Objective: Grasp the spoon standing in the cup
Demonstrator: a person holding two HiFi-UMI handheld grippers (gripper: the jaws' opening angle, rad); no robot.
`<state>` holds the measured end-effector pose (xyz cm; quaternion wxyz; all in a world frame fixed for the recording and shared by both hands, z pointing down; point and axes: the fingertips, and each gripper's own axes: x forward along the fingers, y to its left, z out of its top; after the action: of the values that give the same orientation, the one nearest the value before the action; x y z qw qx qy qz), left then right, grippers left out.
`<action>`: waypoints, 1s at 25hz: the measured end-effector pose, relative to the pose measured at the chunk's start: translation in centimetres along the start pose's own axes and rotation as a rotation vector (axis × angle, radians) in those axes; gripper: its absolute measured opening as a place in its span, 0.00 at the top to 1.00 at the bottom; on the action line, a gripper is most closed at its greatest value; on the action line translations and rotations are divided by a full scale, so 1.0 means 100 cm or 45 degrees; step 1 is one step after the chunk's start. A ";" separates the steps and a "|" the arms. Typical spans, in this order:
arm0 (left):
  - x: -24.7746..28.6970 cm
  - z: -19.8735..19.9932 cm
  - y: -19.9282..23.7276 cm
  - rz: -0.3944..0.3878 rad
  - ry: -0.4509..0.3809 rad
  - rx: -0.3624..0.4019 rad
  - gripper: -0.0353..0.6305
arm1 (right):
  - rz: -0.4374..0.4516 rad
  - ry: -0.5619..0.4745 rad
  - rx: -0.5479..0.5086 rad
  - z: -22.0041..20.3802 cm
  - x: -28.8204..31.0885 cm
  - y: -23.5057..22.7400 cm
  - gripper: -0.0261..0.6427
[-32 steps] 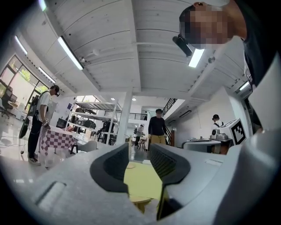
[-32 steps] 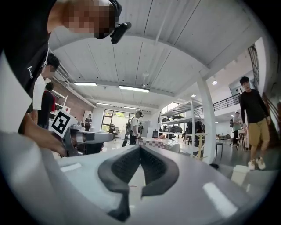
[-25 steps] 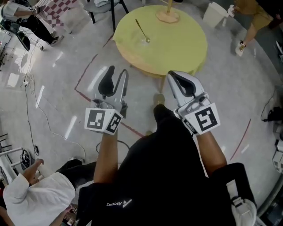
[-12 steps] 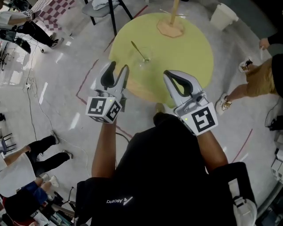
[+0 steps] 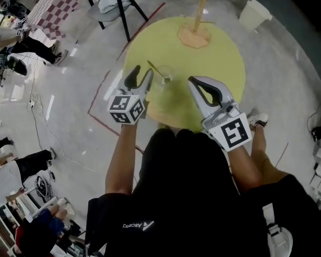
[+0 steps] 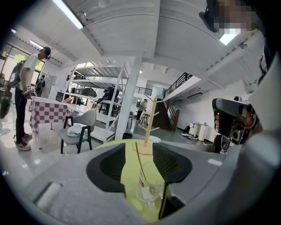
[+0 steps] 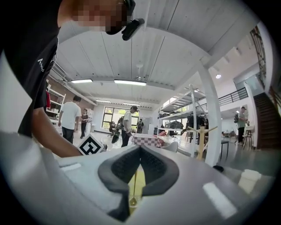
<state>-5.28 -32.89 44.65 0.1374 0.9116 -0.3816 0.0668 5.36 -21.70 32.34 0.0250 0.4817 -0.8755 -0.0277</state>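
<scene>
A clear glass cup [image 5: 164, 79] stands on the round yellow-green table [image 5: 213, 60], near its left side. A thin spoon [image 5: 156, 70] leans in the cup, handle pointing up-left. My left gripper [image 5: 141, 76] is just left of the cup at the table's edge. It is open, with nothing between its fingers. In the left gripper view the cup [image 6: 149, 186] and spoon [image 6: 140, 167] show ahead through the gap of the left gripper [image 6: 138, 151]. My right gripper [image 5: 194, 83] hovers right of the cup, tips together. The spoon [image 7: 135, 184] shows beyond the right gripper [image 7: 140, 148].
A wooden peg stand [image 5: 195, 30] rises at the table's far side. A grey chair [image 5: 115, 10] and a white bin [image 5: 256, 12] stand behind the table. People stand at the left [image 5: 30, 40]. A shoe [image 5: 258, 119] is by the table's right edge.
I have come closer to the table. Both grippers have moved forward to either side of the cup, and the left jaws stand slightly wider.
</scene>
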 end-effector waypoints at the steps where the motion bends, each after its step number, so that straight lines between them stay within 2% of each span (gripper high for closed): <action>1: 0.006 -0.007 0.001 -0.014 0.021 -0.005 0.67 | -0.019 0.006 -0.002 -0.003 -0.001 -0.001 0.96; 7: 0.040 -0.029 0.009 -0.114 0.109 -0.010 0.67 | -0.137 0.041 -0.007 -0.014 0.009 -0.013 0.96; 13: 0.054 -0.038 0.002 -0.231 0.119 0.032 0.88 | -0.219 0.080 0.002 -0.029 0.015 -0.023 0.96; 17: 0.055 -0.023 0.002 -0.271 0.093 0.022 0.93 | -0.226 0.092 -0.006 -0.026 0.030 -0.030 0.96; 20: 0.049 -0.014 -0.006 -0.271 0.060 0.056 0.93 | -0.227 0.097 -0.001 -0.028 0.029 -0.033 0.96; 25: 0.017 0.023 -0.024 -0.252 -0.074 0.062 0.93 | -0.209 0.085 -0.006 -0.025 0.022 -0.026 0.96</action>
<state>-2.30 -33.09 42.34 0.1102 0.9494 -0.2919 0.0357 6.54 -25.02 34.70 0.0529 0.5525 -0.8317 -0.0154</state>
